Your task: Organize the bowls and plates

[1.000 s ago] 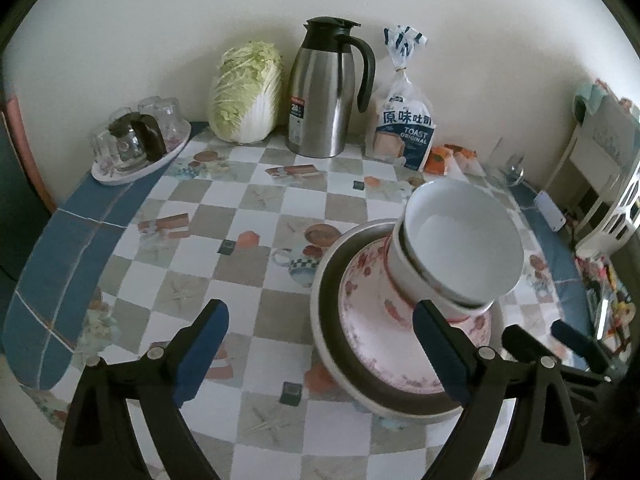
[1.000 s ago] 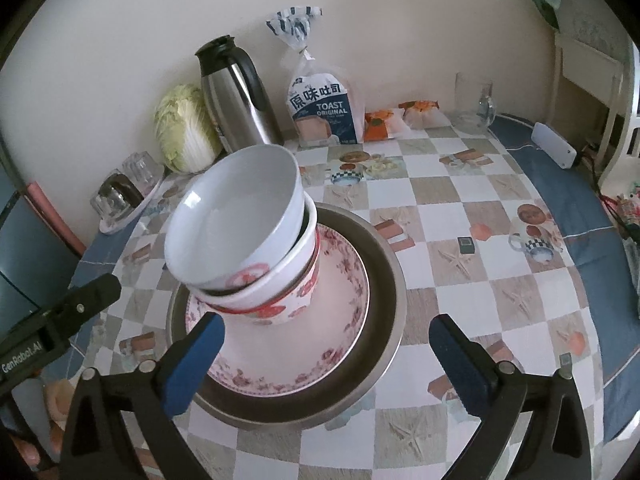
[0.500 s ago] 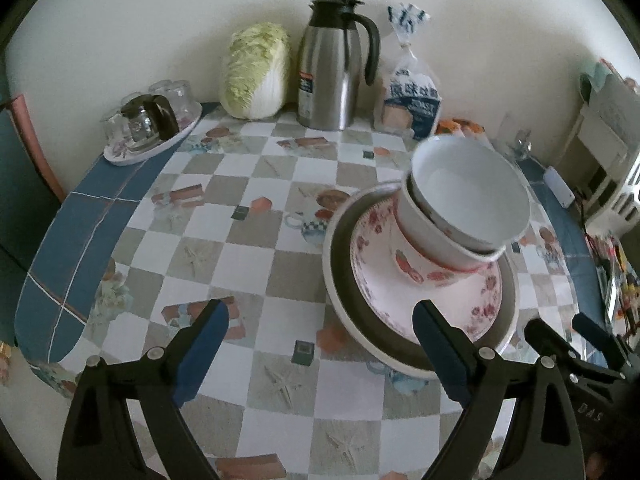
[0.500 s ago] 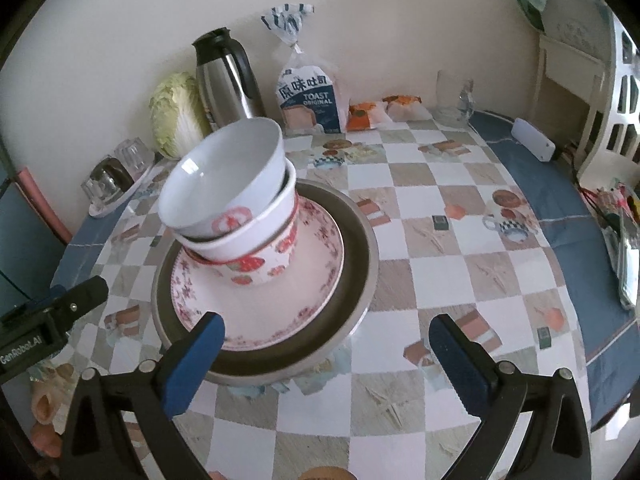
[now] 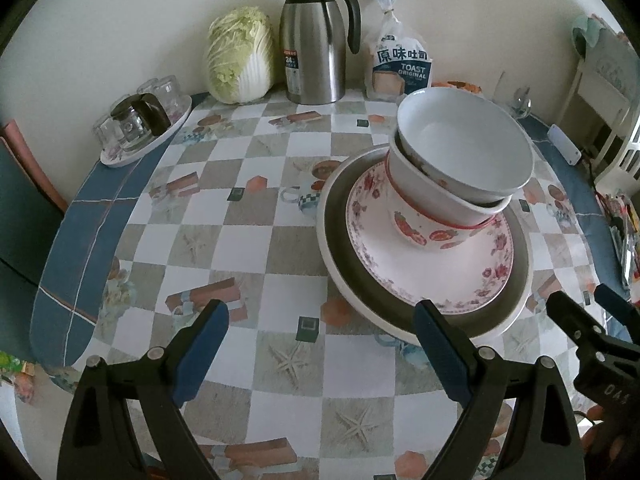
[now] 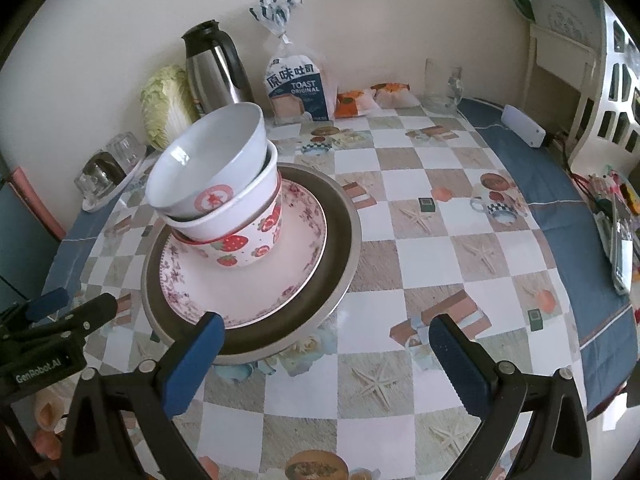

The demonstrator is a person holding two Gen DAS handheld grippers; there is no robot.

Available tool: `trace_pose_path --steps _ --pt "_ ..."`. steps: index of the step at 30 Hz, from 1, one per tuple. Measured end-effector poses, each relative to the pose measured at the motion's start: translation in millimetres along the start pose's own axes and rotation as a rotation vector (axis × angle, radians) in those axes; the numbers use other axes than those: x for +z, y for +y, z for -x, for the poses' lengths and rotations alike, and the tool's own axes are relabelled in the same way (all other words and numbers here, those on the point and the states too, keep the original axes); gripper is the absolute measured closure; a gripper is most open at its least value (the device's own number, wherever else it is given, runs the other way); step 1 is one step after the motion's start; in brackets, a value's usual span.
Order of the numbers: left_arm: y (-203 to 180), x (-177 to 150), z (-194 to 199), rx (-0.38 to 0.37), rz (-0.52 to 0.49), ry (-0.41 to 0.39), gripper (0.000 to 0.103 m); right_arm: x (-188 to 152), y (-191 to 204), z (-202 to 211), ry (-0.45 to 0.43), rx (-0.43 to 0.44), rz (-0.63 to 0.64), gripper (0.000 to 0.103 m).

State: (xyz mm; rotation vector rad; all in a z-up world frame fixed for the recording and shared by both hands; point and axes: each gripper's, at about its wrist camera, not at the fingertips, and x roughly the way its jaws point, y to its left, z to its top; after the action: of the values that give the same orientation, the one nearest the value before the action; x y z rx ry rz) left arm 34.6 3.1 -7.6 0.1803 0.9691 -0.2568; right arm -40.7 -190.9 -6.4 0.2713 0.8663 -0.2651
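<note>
A round table [image 5: 256,240] with a checked cloth stands against a pale wall. At its far left edge sits a small tray of upturned glasses [image 5: 140,124]. To the right of it, along the wall, come a cabbage [image 5: 240,56], a steel jug [image 5: 314,36] with a black handle, and a bag of toast bread [image 5: 400,68]. Further right, on the right half of the table, is the stack of dishes: a wide dark-centred plate [image 5: 348,264] at the bottom, a flowered plate [image 5: 472,272] on it, then a strawberry-patterned bowl [image 6: 248,240], a white bowl [image 6: 224,216] inside that, and a top white bowl [image 5: 464,148] resting tilted. Beyond the stack, at the far right, stand a clear glass [image 6: 442,84] and a white box [image 6: 522,124] on the blue border. The left gripper [image 5: 320,332] hovers low over the near table with its blue-padded jaws wide apart and empty, the stack just ahead to its right. The right gripper [image 6: 324,344] also hangs with jaws wide apart and empty, the stack just ahead to its left
</note>
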Motion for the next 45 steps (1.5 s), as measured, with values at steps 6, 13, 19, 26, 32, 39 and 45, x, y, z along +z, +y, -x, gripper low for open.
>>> trace_pose_path --steps 6,13,19,26,32,39,45 --pt "0 -1 -1 -0.01 0.002 0.011 0.009 -1 -1 3 -0.009 0.0 0.003 0.0" --pt "2 0 -4 -0.014 0.011 0.025 0.009 -1 -1 3 -0.007 0.0 0.006 0.0" --pt "2 -1 -8 -0.017 0.014 0.042 0.009 -1 -1 2 -0.004 -0.002 0.006 0.0" --pt "3 -1 -8 -0.018 0.02 0.046 0.009 -1 -2 0 0.003 -0.006 0.013 0.0" --pt "5 -1 -9 -0.021 0.026 0.051 0.009 -1 -2 0 0.002 -0.006 0.013 0.0" --pt "5 -1 -10 -0.02 0.029 0.052 0.009 -1 -1 -1 0.009 -0.005 0.026 0.0" --pt "6 -1 -12 -0.018 0.034 0.059 0.009 -2 -1 -2 0.012 -0.007 0.028 0.0"
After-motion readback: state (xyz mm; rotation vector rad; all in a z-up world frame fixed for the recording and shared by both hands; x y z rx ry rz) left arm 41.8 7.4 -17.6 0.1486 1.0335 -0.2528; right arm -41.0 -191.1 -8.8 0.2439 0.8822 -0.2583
